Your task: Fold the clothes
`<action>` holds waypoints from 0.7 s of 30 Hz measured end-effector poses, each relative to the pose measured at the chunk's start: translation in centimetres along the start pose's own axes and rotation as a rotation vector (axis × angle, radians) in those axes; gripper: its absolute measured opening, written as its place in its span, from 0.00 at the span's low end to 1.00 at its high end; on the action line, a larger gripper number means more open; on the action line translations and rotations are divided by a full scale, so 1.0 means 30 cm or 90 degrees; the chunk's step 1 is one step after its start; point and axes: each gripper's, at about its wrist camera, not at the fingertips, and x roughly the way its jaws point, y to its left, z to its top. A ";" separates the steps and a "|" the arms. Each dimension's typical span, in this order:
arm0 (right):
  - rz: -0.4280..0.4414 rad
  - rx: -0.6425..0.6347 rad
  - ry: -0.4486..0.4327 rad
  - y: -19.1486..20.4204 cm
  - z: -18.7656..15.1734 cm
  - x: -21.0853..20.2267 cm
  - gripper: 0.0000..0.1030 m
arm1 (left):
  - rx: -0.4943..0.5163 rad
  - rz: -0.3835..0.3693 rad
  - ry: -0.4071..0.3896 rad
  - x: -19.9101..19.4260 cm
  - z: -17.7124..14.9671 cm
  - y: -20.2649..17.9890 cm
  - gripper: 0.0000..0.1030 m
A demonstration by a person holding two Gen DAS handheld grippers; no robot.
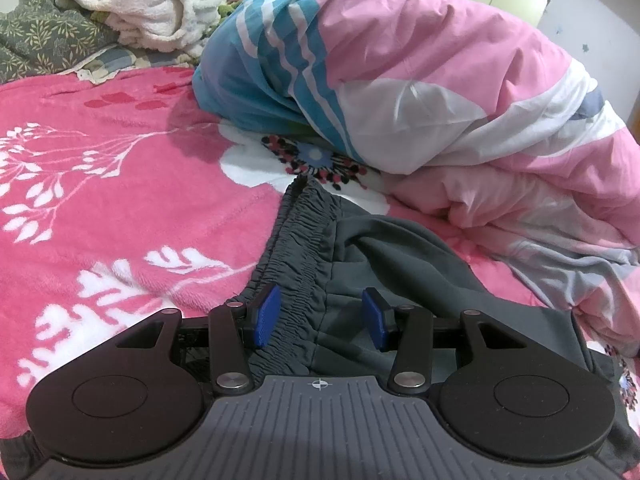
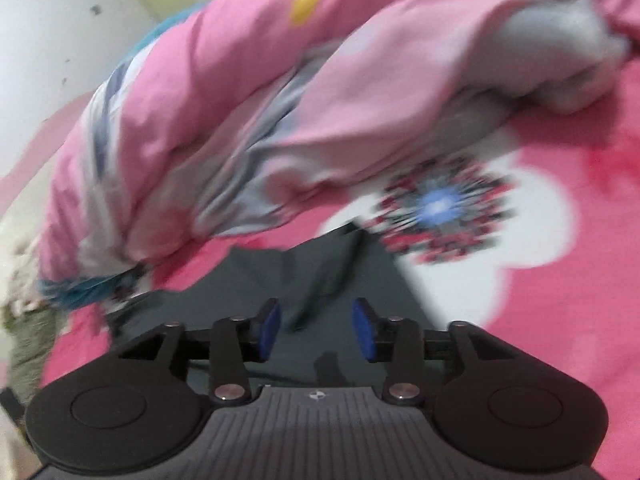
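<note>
Dark grey trousers (image 1: 360,256) with a gathered elastic waistband (image 1: 298,236) lie on a pink floral blanket (image 1: 100,200). My left gripper (image 1: 320,316) is open, its blue pads either side of the waistband's near end, just above the cloth. In the blurred right wrist view, my right gripper (image 2: 316,330) is open over another part of the grey trousers (image 2: 340,268), with a raised fold of cloth between the pads. Neither gripper holds anything.
A bunched pink, white and blue duvet (image 1: 440,80) lies behind the trousers and also shows in the right wrist view (image 2: 240,100). A white towel (image 1: 140,4) and a green patterned cloth (image 1: 40,36) lie at the far left. A white wall (image 2: 52,40) is beyond.
</note>
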 end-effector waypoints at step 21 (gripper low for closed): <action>-0.206 -0.600 0.005 0.266 -0.071 0.252 0.02 | 0.011 0.005 0.002 0.003 -0.002 -0.006 0.44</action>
